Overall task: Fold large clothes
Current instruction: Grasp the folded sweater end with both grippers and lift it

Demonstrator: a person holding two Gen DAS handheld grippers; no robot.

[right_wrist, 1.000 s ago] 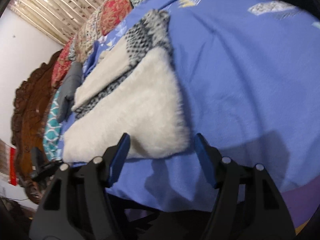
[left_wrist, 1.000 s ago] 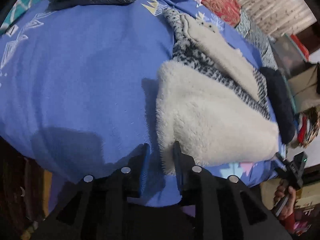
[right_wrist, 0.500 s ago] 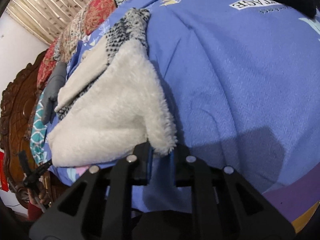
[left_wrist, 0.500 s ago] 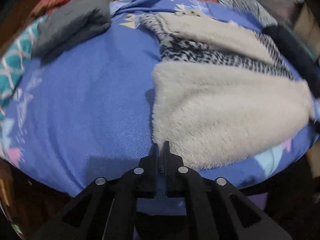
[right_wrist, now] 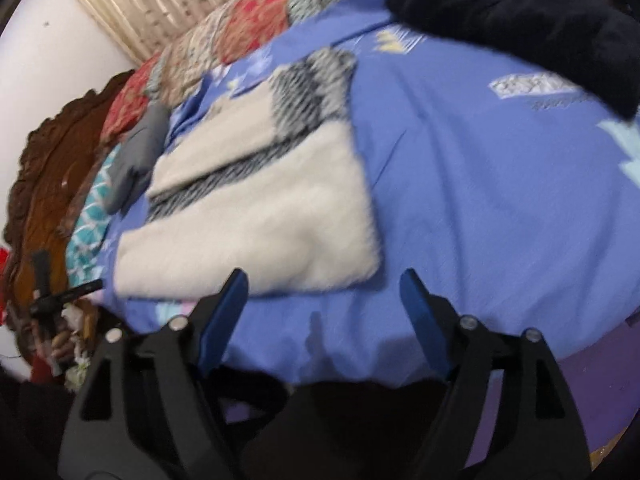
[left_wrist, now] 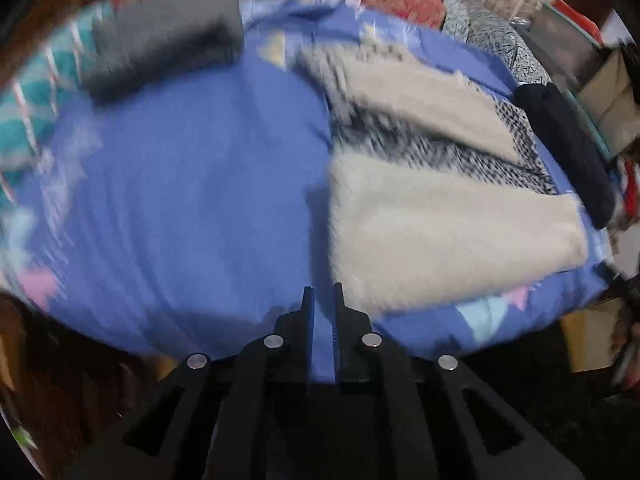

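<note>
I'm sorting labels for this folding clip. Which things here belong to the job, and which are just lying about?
Job: fleece garment, lying folded on the blue bedsheet; left gripper; right gripper.

Lying about: grey folded cloth, dark garment, patterned pillows.

Garment (left_wrist: 440,232): cream fleece, fuzzy, matt, with a black-white knit band. Bedsheet (left_wrist: 192,200): smooth matt blue woven cloth. Headboard (right_wrist: 52,168): carved dark wood, slight gloss. Right gripper (right_wrist: 324,296): matt black plastic, blue pads, shiny metal rivets.
</note>
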